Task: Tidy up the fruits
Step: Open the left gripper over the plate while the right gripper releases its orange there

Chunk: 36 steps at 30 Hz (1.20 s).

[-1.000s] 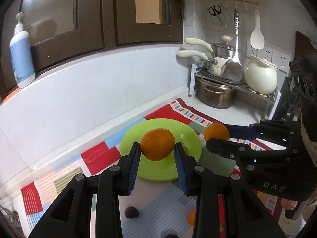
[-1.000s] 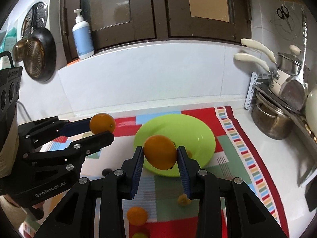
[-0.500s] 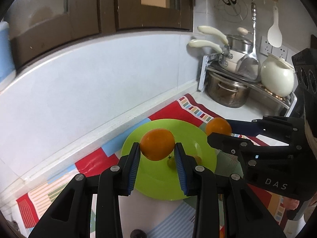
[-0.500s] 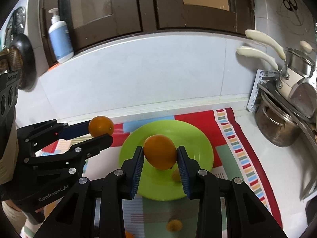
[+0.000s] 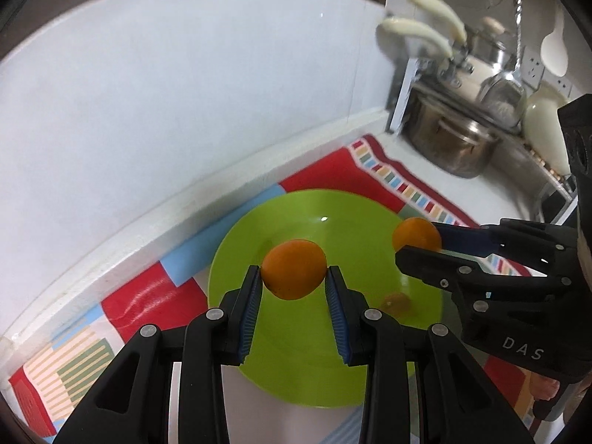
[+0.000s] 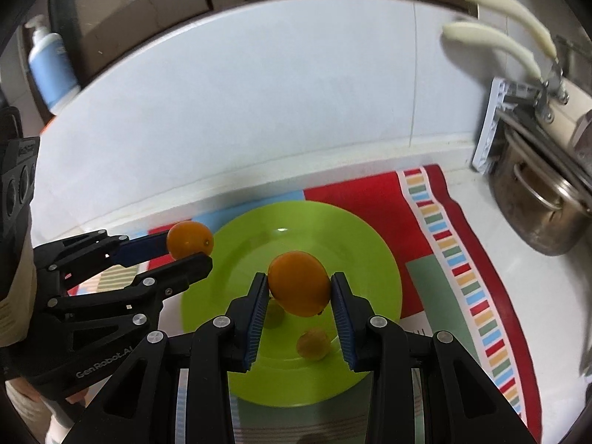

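- The mat (image 6: 425, 222), patchwork in red, blue and green, covers the counter below the white wall; everything the task concerns sits on or over it.
- The plate (image 5: 333, 370), bright green, lies in the middle of the mat and serves as the collecting place. Most of its surface is bare, so the sorting looks far from finished.
- The left gripper (image 5: 294, 288) is clenched on the left orange (image 5: 294, 274), held in the air above the plate's middle, not yet set down.
- The right gripper (image 6: 299, 294) grasps the right orange (image 6: 299, 283) the same way, also above the plate, just beside the left one as seen from either wrist.
- One small fruit (image 6: 312, 344), yellowish and blurred, already rests on the plate near its front rim: the only piece that counts as delivered.
- Judging by this, two oranges are one lowering and release away from the plate. Whether more fruit waits on the mat cannot be told, since the near part of it is hidden behind the grippers.
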{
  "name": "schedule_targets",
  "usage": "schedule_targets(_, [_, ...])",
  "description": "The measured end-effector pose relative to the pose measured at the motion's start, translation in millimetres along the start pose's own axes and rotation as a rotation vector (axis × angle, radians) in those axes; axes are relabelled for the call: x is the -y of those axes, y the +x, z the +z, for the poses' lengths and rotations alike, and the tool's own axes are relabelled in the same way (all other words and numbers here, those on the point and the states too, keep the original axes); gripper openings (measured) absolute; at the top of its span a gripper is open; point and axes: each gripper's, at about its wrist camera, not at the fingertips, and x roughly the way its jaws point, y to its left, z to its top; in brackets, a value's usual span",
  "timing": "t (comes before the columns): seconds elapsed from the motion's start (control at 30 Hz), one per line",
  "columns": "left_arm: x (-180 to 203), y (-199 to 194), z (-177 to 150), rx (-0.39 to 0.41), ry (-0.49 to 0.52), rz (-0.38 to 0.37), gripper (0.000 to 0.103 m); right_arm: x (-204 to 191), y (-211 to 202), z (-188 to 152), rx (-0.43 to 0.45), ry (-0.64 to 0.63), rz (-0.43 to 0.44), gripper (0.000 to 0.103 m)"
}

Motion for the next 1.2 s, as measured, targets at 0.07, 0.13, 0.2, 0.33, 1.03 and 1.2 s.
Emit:
schedule_targets(0.07, [-2,9,-1,-0.018,-0.003,-0.005,0.035,4,10,-1,-0.02,0.009,0.001,0.035])
schedule_targets(0.13, [-3,16,-1,-0.032,-0.007,-0.011,0.035,5,17,-2,-0.035,0.014,0.003,0.035])
schedule_targets(0.2, [-4,23,-1,-0.041,-0.007,-0.013,0.035,7,24,-3,-0.05,0.017,0.002,0.035])
schedule_targets(0.33, [-5,32,-1,-0.055,-0.007,-0.017,0.035,10,35,-3,-0.072,0.025,0.005,0.035])
schedule_targets(1.03, [4,-40,-15,0.045,-0.009,0.037,0.053,-4,-23,-8,0.021,0.0,-0.028,0.043])
schedule_targets(1.2, [16,-77,-25,0.106,0.006,0.054,0.06,-13,-55,-20,0.067,-0.016,-0.041,0.043])
